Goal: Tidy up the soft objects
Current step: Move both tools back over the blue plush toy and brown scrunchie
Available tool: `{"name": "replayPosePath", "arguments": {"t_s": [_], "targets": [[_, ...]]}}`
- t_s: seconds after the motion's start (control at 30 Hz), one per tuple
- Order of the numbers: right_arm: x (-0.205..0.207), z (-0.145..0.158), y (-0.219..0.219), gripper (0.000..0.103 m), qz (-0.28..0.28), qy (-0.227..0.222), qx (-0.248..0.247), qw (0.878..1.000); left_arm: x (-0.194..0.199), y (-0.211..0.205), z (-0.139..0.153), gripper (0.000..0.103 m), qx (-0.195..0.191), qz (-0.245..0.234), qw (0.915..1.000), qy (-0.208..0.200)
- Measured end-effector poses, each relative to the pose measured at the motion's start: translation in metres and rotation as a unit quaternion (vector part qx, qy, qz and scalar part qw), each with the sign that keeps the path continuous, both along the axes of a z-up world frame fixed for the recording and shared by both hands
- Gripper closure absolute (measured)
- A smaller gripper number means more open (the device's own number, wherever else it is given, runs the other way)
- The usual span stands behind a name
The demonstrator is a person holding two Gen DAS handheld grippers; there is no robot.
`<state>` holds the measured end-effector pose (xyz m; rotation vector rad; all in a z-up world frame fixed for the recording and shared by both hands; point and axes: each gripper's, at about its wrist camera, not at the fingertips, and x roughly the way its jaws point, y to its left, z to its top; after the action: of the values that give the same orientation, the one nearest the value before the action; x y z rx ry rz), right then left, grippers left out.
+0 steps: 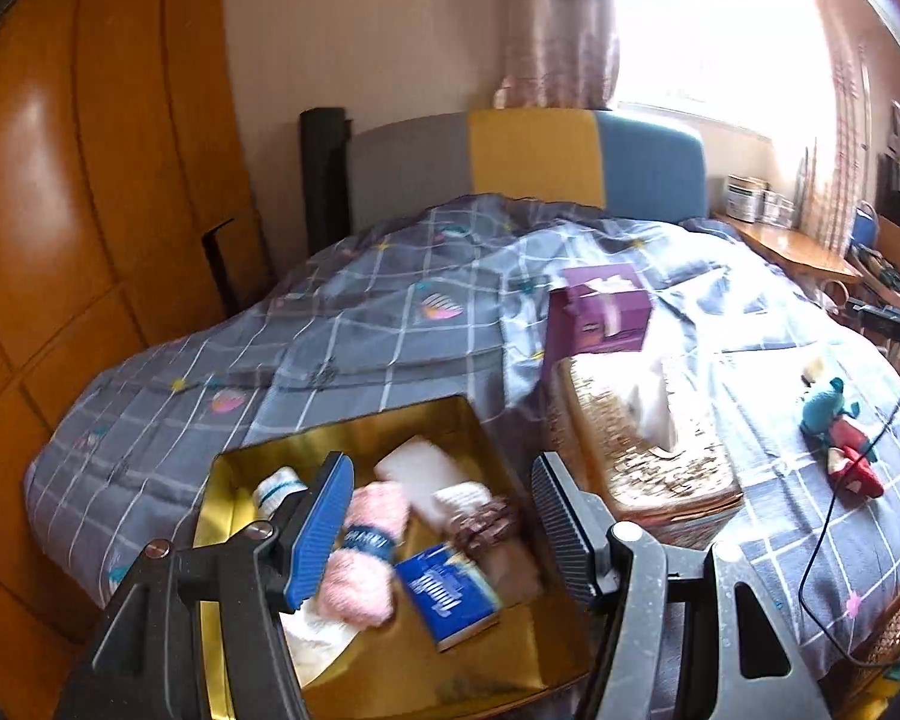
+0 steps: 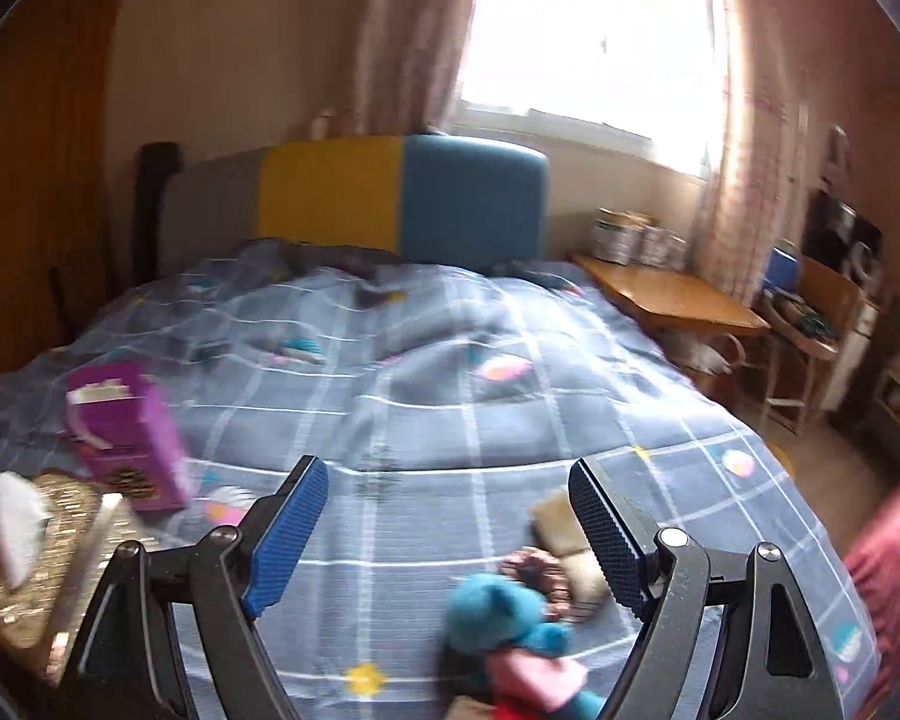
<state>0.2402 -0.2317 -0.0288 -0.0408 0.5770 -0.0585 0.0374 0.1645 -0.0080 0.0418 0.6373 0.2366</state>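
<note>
**Soft toy waits on the bed, gold box half filled**

Between the spread fingers of the right gripper (image 2: 447, 537), which hold nothing, lies the teal plush toy (image 2: 507, 615) in its pink and red clothes, on the checked quilt (image 2: 426, 408) near the bed's front edge. Just beyond it sits a small beige cloth bundle (image 2: 561, 525). I judge the toy to be light and squashy, not fragile and not slippery; the round body should be the best place to pinch, because the clothes may slide or stretch. The bundle may unfold if it is taken by one edge only.

To the left, the left gripper (image 1: 444, 531) also stands wide with nothing pressed between its pads, over the gold box (image 1: 342, 420). Inside are a pink fluffy roll (image 1: 369, 546) with a dark band, white folded cloths (image 1: 417, 465) and a blue tissue packet (image 1: 447, 594). Right of the box is a woven basket (image 1: 648, 456), and farther a purple carton (image 1: 600, 315).

Writing on the band and on the packet is too blurred to read.
</note>
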Motion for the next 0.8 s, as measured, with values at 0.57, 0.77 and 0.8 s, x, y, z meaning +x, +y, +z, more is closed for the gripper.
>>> {"name": "replayPosePath", "arguments": {"t_s": [0.57,0.77,0.8], "targets": [[0.012,-0.056,-0.123,0.020,-0.173,0.076,0.195,0.963,0.056,-0.102,0.013,0.040,0.029,-0.113,0.9931,0.005],[0.011,-0.061,-0.133,0.020,-0.177,0.080,0.231,0.953,0.071,-0.134,0.006,0.040,0.032,-0.155,0.9871,0.020],[0.009,-0.061,-0.136,0.020,-0.180,0.079,0.238,0.951,0.075,-0.139,0.005,0.040,0.028,-0.162,0.9862,0.023]]}}
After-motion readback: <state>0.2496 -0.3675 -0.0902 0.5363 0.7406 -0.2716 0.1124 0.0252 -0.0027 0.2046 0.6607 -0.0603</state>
